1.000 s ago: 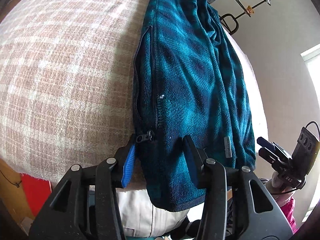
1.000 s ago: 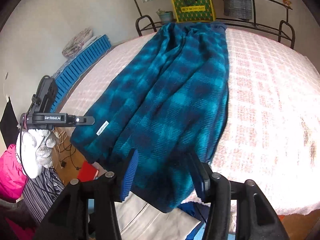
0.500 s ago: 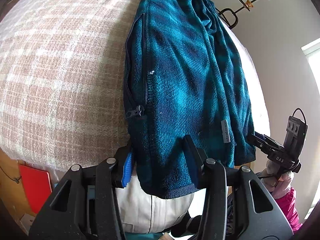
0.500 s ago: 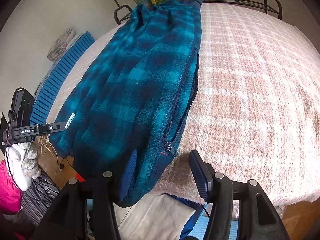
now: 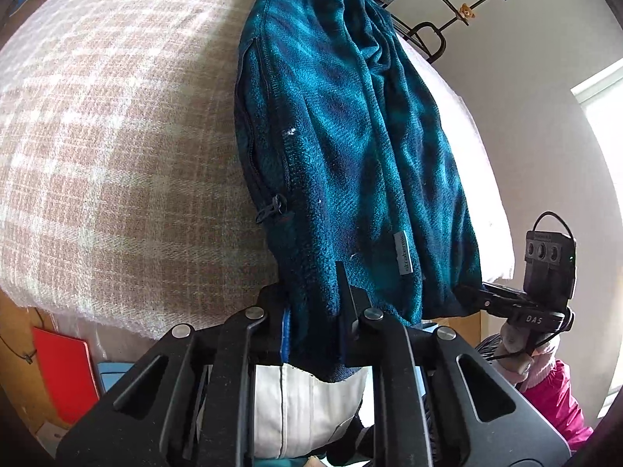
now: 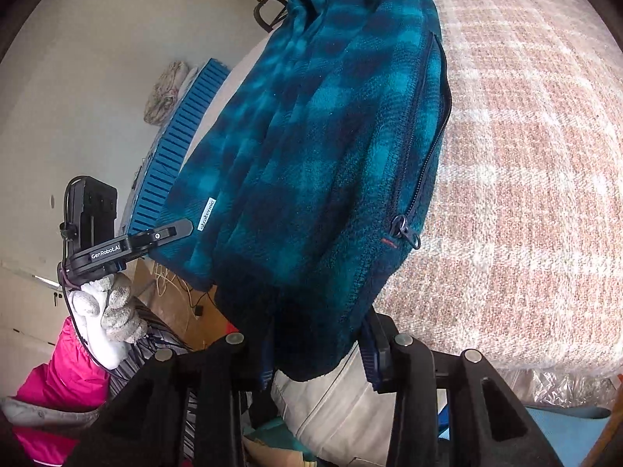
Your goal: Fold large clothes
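Fleece jacket [image 5: 350,148], teal plaid, is getting pinched at its near hem by both grippers: left gripper [image 5: 313,327] jaws clamping hem beside the zipper pull [image 5: 272,208], right gripper [image 6: 317,346] jaws clamping the same edge. Jacket is lying lengthwise on the checked blanket [image 5: 97,136], hem overhanging the bed edge.

Black tongs [image 5: 313,325], blue pads; white glove [image 6: 105,311]; pink sleeve [image 5: 560,397]

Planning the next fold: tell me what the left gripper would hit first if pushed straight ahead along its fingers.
The left gripper already has the teal fleece jacket between its fingers, so it meets more of that jacket, lying on the plaid blanket.
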